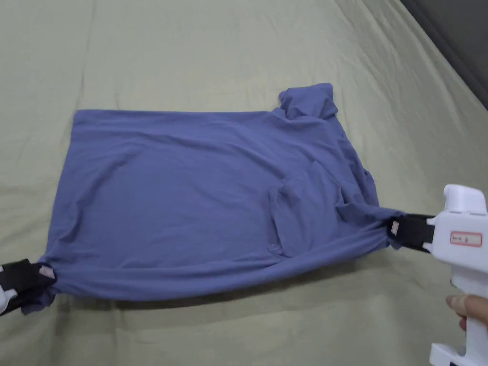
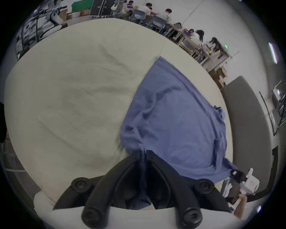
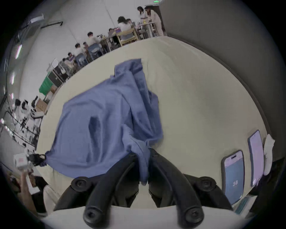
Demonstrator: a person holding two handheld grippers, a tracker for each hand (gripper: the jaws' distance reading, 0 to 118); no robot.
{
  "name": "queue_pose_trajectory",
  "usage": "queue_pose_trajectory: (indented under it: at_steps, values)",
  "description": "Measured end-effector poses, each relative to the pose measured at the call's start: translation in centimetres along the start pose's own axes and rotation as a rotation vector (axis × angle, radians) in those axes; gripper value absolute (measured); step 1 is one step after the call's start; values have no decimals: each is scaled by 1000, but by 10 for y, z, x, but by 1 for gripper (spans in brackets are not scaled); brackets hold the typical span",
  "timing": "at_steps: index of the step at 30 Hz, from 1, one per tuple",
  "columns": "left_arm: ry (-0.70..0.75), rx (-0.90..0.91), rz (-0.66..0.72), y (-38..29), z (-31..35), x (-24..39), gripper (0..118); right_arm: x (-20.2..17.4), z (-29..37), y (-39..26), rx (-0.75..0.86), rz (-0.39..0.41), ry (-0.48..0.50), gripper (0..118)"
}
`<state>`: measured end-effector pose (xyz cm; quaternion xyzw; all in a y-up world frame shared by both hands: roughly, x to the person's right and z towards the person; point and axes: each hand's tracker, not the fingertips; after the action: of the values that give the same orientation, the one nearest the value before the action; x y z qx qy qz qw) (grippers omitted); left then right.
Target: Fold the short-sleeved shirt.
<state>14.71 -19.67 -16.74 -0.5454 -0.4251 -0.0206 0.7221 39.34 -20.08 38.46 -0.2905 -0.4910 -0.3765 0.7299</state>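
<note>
A blue short-sleeved cotton shirt (image 1: 190,200) lies spread across the middle of the head view on a pale green wrinkled sheet (image 1: 214,47) that covers the surface, its hem toward the left of the frame and its bunched sleeve at the upper right. The shirt's lower edge is pulled taut between the 2 claws. The left claw (image 1: 45,274), black-jawed, sits at the lower left edge of the frame and is clamped on the shirt's lower left corner; in the left gripper view its 2 jaws (image 2: 143,152) press together with blue cloth between them. The right claw (image 1: 394,228), black jaws on a white handle, sits at the right of the frame and pinches the shirt's gathered right end; in the right gripper view a strip of blue cloth hangs between the closed jaws (image 3: 143,152). A hand (image 1: 469,307) grips the white handle at the lower right edge of the head view. In the right gripper view, 2 phones (image 3: 233,175) lie on the sheet at the lower right, well apart from the shirt. Seated people (image 2: 154,12) at tables show along the top of the left gripper view.
</note>
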Motion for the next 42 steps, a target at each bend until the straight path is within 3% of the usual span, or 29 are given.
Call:
queue_pose_trajectory:
  at_steps: [8,15,22,27,28,29,30,31,32,33,35,39,40,41,42]
  values:
    - [-80,39,93,79,-36,26,5,-26,-68,88,-21,-3,-44,10]
    - [-12,37,94,136,-117,33,5,-35,-139,128,-73,-36,-87,11]
    - [200,-16,-75,139,-187,36,5,-39,-176,127,-95,-22,-155,11]
    - [210,7,-142,134,-187,46,5,-41,-182,120,-74,0,-175,11]
    - [212,3,-163,134,-186,47,8,-42,-183,121,-77,31,-180,23]
    - [204,4,-161,136,-181,47,25,-44,-180,125,-83,78,-208,43]
    - [165,18,-147,139,-171,49,60,-46,-176,130,-94,102,-253,79]
    - [131,30,-116,141,-157,51,112,-45,-167,135,-109,103,-296,116]
    - [81,64,-109,139,-138,50,118,-41,-153,137,-73,77,-217,118]
    - [25,211,-120,132,-111,50,118,-40,-132,135,32,71,-134,117]
    - [-60,300,-151,126,-61,52,118,-42,-95,130,143,65,-129,118]
    - [21,261,-277,82,-30,49,118,-48,-41,94,195,84,-49,117]
    - [83,231,-291,69,-27,46,118,-57,-28,79,187,92,-36,108]
    - [130,217,-302,54,-26,41,114,-62,-21,60,170,106,-27,81]
    - [149,195,-310,34,-12,44,91,-67,-15,42,156,126,-27,26]
